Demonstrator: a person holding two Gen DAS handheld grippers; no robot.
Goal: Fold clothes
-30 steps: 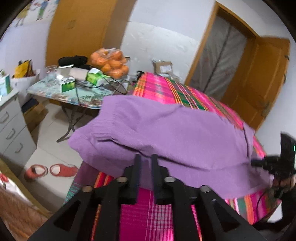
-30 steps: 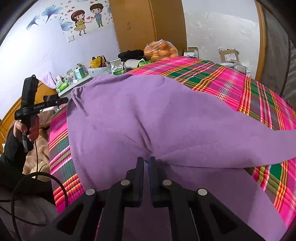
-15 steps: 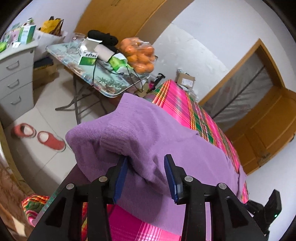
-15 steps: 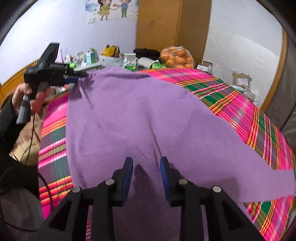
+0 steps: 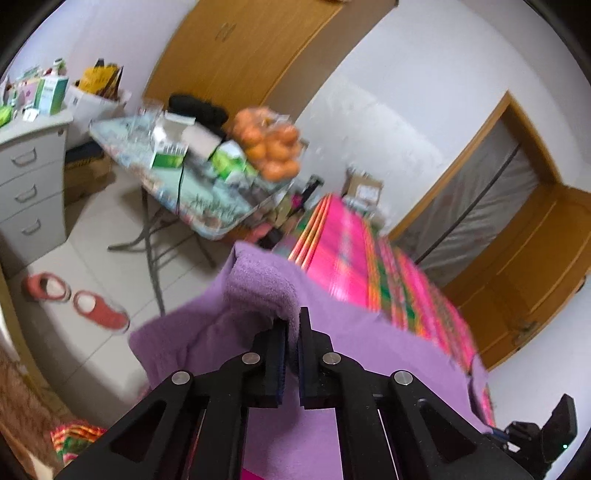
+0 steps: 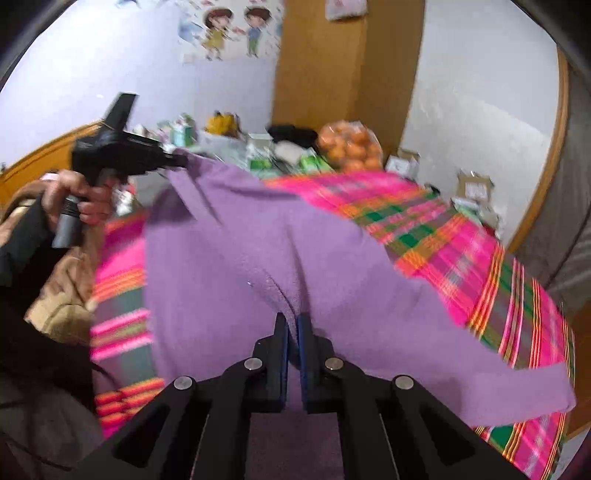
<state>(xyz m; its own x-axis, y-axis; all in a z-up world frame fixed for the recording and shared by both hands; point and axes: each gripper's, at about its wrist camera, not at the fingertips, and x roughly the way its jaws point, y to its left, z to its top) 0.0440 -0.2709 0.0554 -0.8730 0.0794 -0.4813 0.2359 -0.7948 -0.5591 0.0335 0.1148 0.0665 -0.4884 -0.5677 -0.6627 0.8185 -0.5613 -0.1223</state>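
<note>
Starting the fold only: your left gripper (image 5: 291, 326) has just clamped shut on the fuzzy purple fleece garment (image 5: 266, 291), right gripper (image 6: 292, 325) likewise, edges lifted off the pink plaid bedspread (image 6: 436, 236); no fold laid yet.

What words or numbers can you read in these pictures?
None can be read.
Green and white boxes on the folding table: print too blurred.
Cardboard box label: too blurred.
Cartoon wall sticker: two drawn children, no words seen.

White walls, wooden wardrobe (image 5: 236, 55), cluttered table (image 5: 192, 199) (tiled floor (image 5: 92, 229)).
</note>
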